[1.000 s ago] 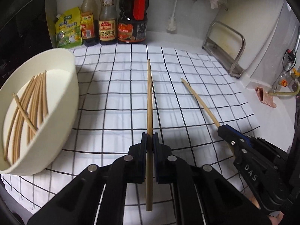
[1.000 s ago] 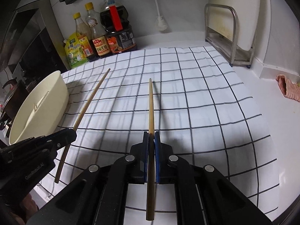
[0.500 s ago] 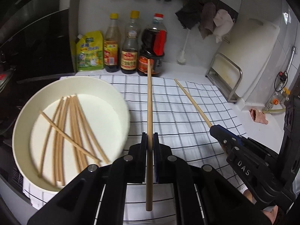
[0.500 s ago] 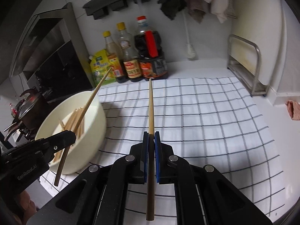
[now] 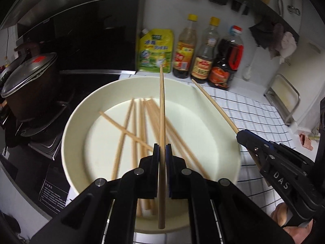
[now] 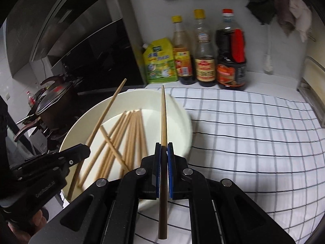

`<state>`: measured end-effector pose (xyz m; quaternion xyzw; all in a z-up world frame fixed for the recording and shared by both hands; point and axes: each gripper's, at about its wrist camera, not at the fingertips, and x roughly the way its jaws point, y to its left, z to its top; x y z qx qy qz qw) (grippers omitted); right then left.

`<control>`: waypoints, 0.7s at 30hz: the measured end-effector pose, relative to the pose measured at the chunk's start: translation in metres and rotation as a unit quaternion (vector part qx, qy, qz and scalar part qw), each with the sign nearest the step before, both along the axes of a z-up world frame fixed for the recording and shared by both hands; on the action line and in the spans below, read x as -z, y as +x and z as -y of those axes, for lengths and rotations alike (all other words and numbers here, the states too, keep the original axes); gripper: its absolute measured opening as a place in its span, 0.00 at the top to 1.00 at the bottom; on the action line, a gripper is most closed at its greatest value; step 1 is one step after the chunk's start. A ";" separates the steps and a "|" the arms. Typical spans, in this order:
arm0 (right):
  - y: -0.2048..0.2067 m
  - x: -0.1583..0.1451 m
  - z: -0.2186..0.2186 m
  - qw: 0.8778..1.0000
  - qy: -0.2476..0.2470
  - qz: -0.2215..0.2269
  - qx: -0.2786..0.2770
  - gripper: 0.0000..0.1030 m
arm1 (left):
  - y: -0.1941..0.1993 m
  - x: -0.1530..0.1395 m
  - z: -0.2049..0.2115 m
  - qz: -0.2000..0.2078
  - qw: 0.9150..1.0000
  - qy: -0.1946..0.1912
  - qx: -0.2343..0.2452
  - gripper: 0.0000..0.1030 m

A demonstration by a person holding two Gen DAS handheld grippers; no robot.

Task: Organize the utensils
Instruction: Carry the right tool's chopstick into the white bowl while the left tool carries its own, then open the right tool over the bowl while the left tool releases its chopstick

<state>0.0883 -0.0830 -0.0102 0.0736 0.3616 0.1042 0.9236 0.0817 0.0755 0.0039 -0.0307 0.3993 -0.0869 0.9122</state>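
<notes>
My left gripper [image 5: 162, 149] is clamped on one wooden chopstick [image 5: 161, 109] that runs straight ahead over the cream bowl [image 5: 77, 109], and my right gripper [image 6: 164, 149] is clamped just as tightly on a second chopstick [image 6: 163, 118] whose tip reaches over the bowl's far rim. Inside the bowl lies a loose heap of chopsticks [image 5: 140, 122], mostly side by side with one crossing them at a slant; motion blur smears them, so I cannot count them surely. In the left wrist view my other tool carries the letters "DAS" on its black side, and in the right wrist view the left tool reads "GenRobot.AI", faint and partly in shadow. The bowl sits at the left edge of the checked cloth [image 6: 254, 134] covering the surface. Behind it, against the wall, stand a yellow-green pouch [image 5: 156, 50] and three sauce bottles [image 5: 205, 48]; their labels carry printed characters, but these are too small and soft for me to read. A dark lidded pot [image 5: 28, 81] with a red mark on its lid stands on the stove, and a black label with white lines of text below the surface edge is illegible. My own tool bodies hide the near rim of the bowl, and a bit of a hand shows in the lower corner of each view
</notes>
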 end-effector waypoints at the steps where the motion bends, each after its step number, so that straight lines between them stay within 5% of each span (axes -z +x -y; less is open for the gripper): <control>1: 0.003 0.002 -0.007 1.000 -0.002 -0.002 -0.006 0.94 | 0.003 0.003 -0.005 -0.003 1.000 0.000 -0.004 0.93; 13: 0.026 0.021 -0.046 0.998 -0.017 -0.036 -0.040 0.94 | 0.015 0.031 -0.026 -0.034 0.999 0.001 -0.030 0.91; 16: 0.021 0.019 -0.043 0.999 -0.014 -0.030 -0.033 0.89 | 0.013 0.030 -0.030 -0.029 0.999 0.002 -0.040 0.71; 18: 0.017 0.017 -0.039 0.999 -0.011 -0.027 -0.026 0.83 | 0.009 0.028 -0.034 -0.023 0.999 0.004 -0.047 0.47; 21: 0.009 0.015 -0.035 0.999 -0.010 -0.025 -0.020 0.82 | 0.002 0.024 -0.036 -0.010 0.998 0.013 -0.058 0.41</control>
